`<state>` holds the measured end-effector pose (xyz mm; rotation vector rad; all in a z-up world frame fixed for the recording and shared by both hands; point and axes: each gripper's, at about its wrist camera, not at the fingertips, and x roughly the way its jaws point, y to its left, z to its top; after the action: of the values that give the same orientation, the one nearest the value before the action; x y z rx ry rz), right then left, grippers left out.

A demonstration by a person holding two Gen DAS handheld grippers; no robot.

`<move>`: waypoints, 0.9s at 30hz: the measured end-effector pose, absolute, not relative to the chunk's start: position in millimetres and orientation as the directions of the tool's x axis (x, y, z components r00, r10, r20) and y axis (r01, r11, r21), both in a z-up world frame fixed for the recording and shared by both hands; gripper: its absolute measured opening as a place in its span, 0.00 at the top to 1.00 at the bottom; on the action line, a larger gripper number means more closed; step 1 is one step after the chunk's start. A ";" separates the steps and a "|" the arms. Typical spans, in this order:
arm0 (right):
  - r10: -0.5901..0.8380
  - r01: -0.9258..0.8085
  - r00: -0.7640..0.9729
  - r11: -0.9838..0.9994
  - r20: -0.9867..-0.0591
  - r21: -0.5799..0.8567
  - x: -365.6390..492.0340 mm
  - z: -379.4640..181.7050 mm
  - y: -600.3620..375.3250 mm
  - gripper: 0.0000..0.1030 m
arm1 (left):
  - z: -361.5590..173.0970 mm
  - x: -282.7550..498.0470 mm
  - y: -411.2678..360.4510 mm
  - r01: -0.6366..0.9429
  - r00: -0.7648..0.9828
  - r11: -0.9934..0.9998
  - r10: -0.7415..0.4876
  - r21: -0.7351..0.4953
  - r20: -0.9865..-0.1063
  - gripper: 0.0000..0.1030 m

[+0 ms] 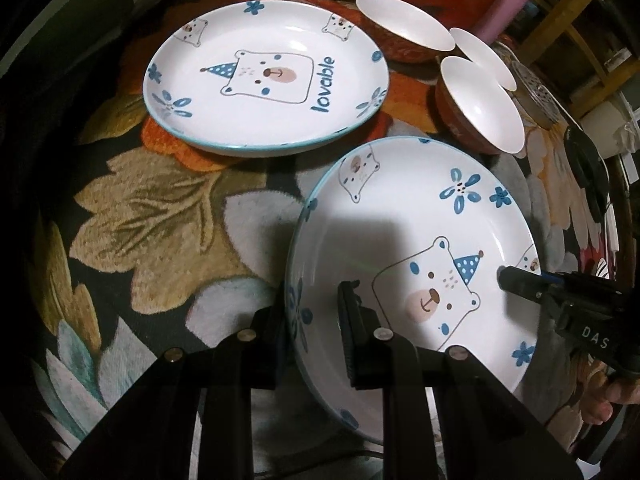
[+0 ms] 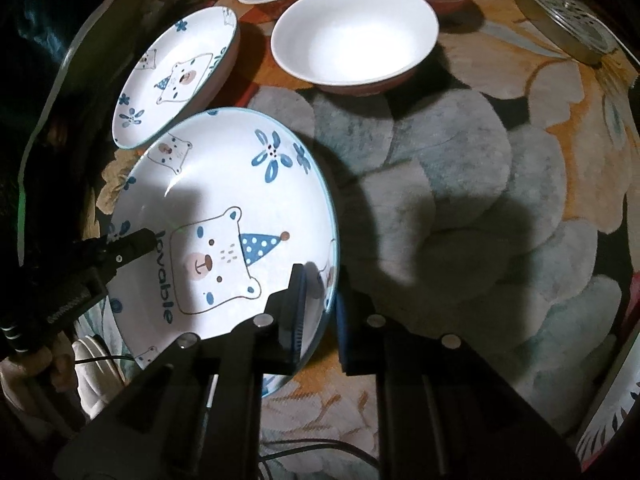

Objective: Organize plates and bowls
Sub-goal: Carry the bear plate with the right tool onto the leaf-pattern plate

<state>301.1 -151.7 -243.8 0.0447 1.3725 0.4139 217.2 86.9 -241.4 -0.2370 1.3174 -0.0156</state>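
A white bear-print plate (image 1: 420,208) with a blue rim is held tilted above the floral cloth, gripped on opposite rims. My left gripper (image 1: 312,320) is shut on its left rim, one finger inside and one outside. My right gripper (image 2: 320,300) is shut on its right rim (image 2: 256,200); it also shows in the left wrist view (image 1: 520,280). The left gripper shows in the right wrist view (image 2: 132,244). A second bear plate (image 1: 264,76) (image 2: 176,76) lies flat beyond. Three red bowls with white insides (image 1: 404,20) (image 1: 480,104) (image 2: 354,32) stand behind.
A floral tablecloth (image 1: 160,200) (image 2: 460,184) covers the table. A round perforated metal lid (image 2: 568,20) (image 1: 536,92) lies at the far right. A pink bottle (image 1: 508,4) and wooden shelving stand behind the bowls. A patterned object (image 2: 612,412) sits at the right table edge.
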 end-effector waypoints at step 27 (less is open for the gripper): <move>0.320 -0.061 0.245 0.947 -0.915 0.315 282.6 -203.1 -251.4 0.87 | -200.5 244.2 -24.7 0.077 0.294 0.983 -0.179 -0.164 -0.939 0.79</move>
<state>282.6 -251.4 -203.1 0.2323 1.3010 0.2633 244.2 -24.7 -200.5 -0.0937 1.2611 -0.1707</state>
